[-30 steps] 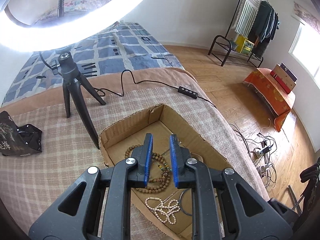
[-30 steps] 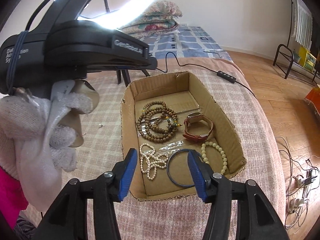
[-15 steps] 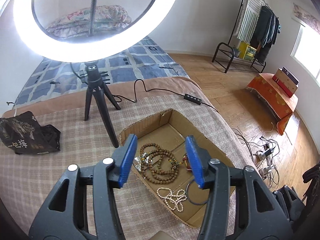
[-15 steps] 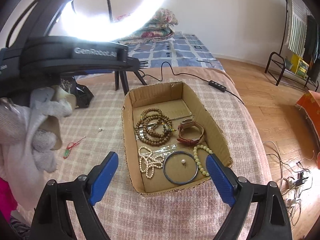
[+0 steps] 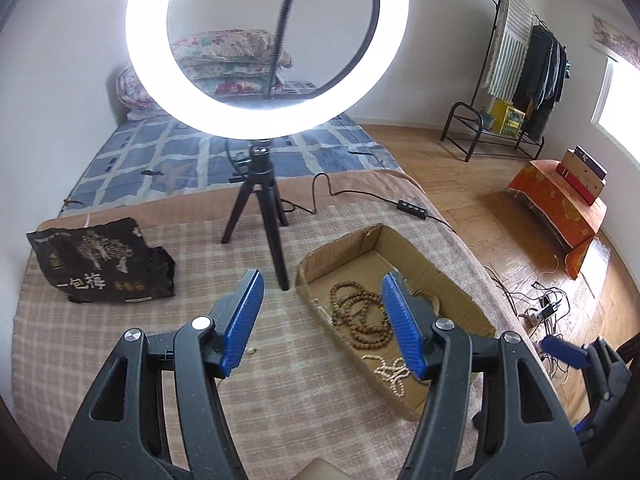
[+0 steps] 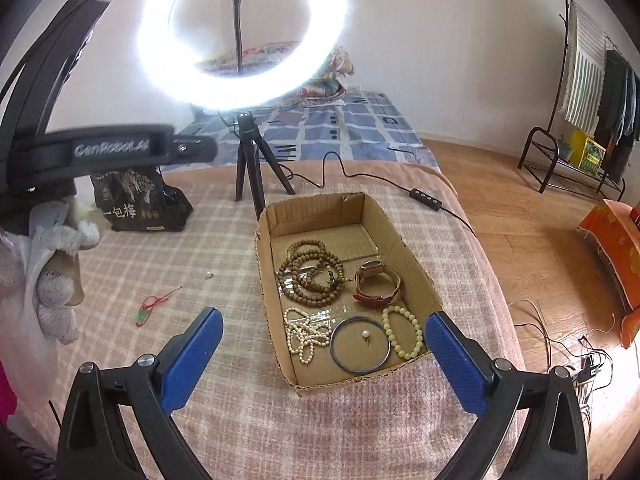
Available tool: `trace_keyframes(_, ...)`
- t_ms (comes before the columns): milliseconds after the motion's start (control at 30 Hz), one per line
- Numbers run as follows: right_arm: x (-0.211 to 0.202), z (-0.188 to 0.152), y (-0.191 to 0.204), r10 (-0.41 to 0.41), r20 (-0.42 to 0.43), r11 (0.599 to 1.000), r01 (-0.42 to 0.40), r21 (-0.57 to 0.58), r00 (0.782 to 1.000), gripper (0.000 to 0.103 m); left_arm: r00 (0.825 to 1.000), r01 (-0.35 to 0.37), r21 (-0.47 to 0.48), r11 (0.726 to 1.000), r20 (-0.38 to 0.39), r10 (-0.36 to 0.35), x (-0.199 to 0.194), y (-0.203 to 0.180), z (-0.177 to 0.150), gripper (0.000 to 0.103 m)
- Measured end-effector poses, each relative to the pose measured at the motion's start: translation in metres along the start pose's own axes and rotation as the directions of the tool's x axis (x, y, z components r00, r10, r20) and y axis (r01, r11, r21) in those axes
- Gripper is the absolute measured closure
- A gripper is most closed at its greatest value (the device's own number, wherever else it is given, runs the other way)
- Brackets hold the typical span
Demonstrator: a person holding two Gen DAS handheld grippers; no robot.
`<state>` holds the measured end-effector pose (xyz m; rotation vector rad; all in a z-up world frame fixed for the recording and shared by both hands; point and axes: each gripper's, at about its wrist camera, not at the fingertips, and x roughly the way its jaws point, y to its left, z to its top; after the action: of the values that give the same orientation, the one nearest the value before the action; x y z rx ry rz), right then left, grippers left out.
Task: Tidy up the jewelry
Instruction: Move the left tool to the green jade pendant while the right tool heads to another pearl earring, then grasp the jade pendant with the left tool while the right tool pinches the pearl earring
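Note:
A shallow cardboard box (image 6: 416, 264) on the checked bedcover holds brown wooden beads (image 6: 310, 276), a brown leather watch (image 6: 376, 284), a white pearl string (image 6: 302, 334), a blue bangle (image 6: 361, 345) around a small pearl stud (image 6: 365, 334), and a pale green bead bracelet (image 6: 402, 337). The box (image 5: 444, 276), beads (image 5: 360, 316) and pearls (image 5: 390, 372) also show in the left wrist view. My left gripper (image 5: 322, 324) is open and empty, above the box's left edge. My right gripper (image 6: 322, 360) is wide open and empty, above the box's near end.
A lit ring light on a black tripod (image 6: 250, 160) stands behind the box, its cable and switch (image 6: 426, 195) trailing right. A black bag (image 6: 136, 196) lies at the back left. A red string (image 6: 150, 305) and a small white bead (image 6: 208, 275) lie left of the box.
Both grippers have opened wider and drawn back and up from the box. The small pearl stud now lies inside the blue bangle.

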<state>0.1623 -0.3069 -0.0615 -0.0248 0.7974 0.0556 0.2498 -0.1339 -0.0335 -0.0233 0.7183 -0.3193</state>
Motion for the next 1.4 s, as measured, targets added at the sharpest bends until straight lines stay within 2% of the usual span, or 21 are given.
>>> trace_keyframes(533, 0.001, 0.012, 0.022, -0.017, 0.044, 1.0, 0.018, -0.015, 0.999, 0.0, 0.997, -0.065, -0.073, 0.995, -0.038, 0.062, -0.034, 0.101, -0.053, 0.039)
trace_keyframes(800, 0.011, 0.016, 0.034, 0.038, 0.035, 0.999, -0.038, -0.003, 0.999, 0.0, 0.994, -0.072, -0.097, 0.993, -0.087, 0.064, -0.033, 0.142, -0.093, 0.039)
trace_keyframes(1000, 0.027, 0.018, 0.04, 0.114, 0.012, 0.992, -0.114, 0.044, 0.993, 0.001, 0.991, -0.042, -0.076, 0.996, -0.132, 0.032, -0.025, 0.157, -0.122, 0.04)
trace_keyframes(1067, 0.035, 0.018, 0.045, 0.134, -0.001, 0.99, -0.134, 0.041, 0.991, 0.005, 0.988, -0.03, -0.082, 0.996, -0.153, 0.017, -0.02, 0.16, -0.129, 0.04)
trace_keyframes(1233, 0.062, 0.018, 0.072, 0.198, -0.072, 0.98, -0.199, -0.006, 0.978, 0.023, 0.982, 0.003, -0.079, 0.997, -0.187, -0.018, -0.008, 0.163, -0.142, 0.04)
trace_keyframes(1267, 0.067, 0.018, 0.079, 0.208, -0.085, 0.978, -0.21, -0.017, 0.975, 0.025, 0.98, 0.013, -0.08, 0.997, -0.197, -0.028, -0.006, 0.162, -0.144, 0.044)
trace_keyframes(1400, 0.087, 0.019, 0.103, 0.238, -0.123, 0.967, -0.246, -0.061, 0.964, 0.034, 0.972, 0.034, -0.077, 0.996, -0.228, -0.05, 0.005, 0.158, -0.152, 0.046)
